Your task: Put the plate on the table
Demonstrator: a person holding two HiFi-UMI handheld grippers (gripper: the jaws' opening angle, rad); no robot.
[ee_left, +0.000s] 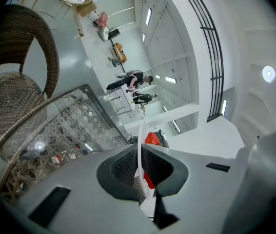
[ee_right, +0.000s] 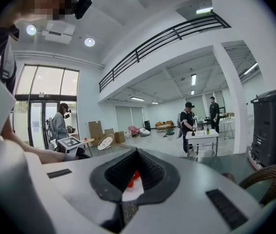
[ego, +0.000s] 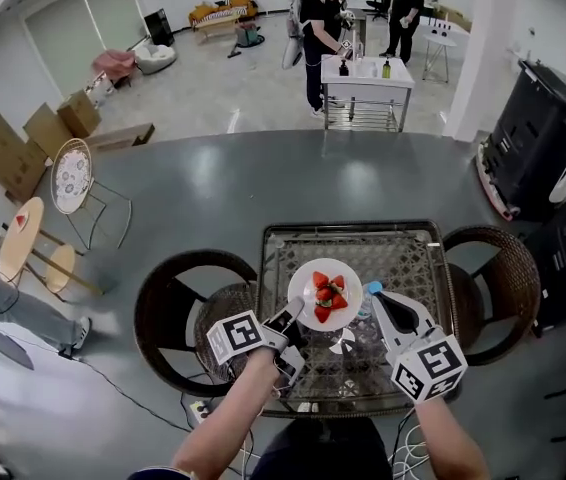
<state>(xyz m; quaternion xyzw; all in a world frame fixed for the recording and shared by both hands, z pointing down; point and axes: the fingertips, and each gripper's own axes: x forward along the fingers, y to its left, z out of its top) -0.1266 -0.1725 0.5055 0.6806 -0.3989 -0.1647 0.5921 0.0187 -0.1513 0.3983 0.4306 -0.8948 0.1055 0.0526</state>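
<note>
A white plate [ego: 303, 290] with cut strawberries [ego: 328, 296] on it is over the glass top of the wicker table [ego: 403, 258]; whether it rests on the glass I cannot tell. My left gripper [ego: 291, 318] is shut on the plate's left rim. In the left gripper view the plate [ee_left: 141, 145] shows edge-on between the left gripper's [ee_left: 142, 179] jaws, with a strawberry [ee_left: 151, 139] beyond. My right gripper [ego: 371, 291] is shut on the right rim. In the right gripper view the plate [ee_right: 130, 193] and strawberries [ee_right: 133, 178] sit in the right gripper's [ee_right: 133, 184] narrow gap.
Wicker chairs stand to the table's left [ego: 178, 298] and right [ego: 508, 268]. A black machine [ego: 543, 138] is at the far right. Two people stand by a white counter [ego: 368, 78] across the grey floor. Cables lie on the floor under the table's near edge.
</note>
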